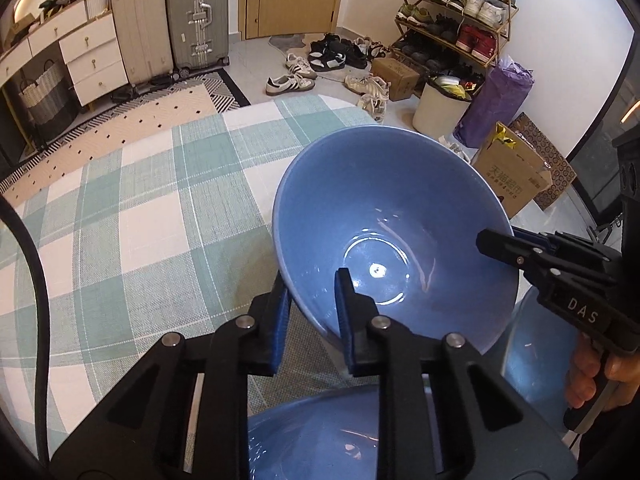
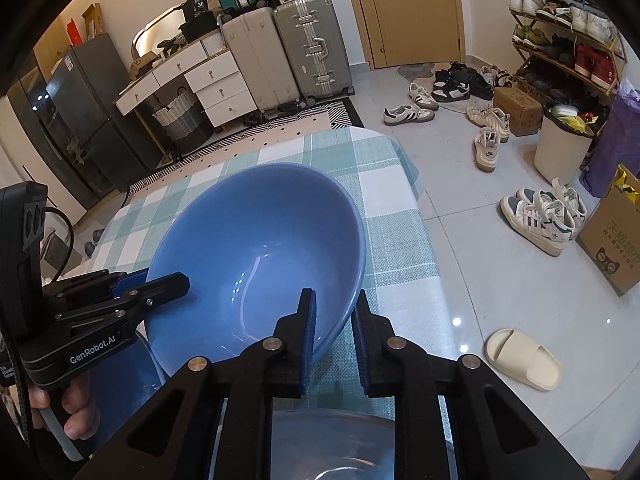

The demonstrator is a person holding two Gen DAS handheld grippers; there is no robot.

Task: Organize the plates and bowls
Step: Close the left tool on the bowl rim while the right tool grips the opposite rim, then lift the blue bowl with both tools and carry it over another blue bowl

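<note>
A large blue bowl [image 1: 392, 208] [image 2: 256, 236] sits over the green-and-white checked tablecloth [image 1: 140, 208] [image 2: 392, 216]. My left gripper [image 1: 313, 314] is shut on its near rim, one pad inside the bowl and one outside. My right gripper [image 2: 335, 330] is shut on the rim's opposite side in the same way. Each gripper shows in the other's view: the right gripper [image 1: 500, 240] and the left gripper [image 2: 158, 278], each in a person's hand. More blue dishes lie under the grippers: a blue dish [image 1: 316, 436], another blue dish [image 1: 532, 344] and a paler dish [image 2: 332, 440].
The round table's far edge [image 2: 404, 152] drops to a tiled floor with scattered shoes [image 2: 540, 216], a beige slipper [image 2: 524, 358] and a cardboard box [image 2: 612, 240]. A white bin [image 1: 438, 106], a shoe rack [image 1: 456, 12] and suitcases [image 1: 196, 12] stand farther back.
</note>
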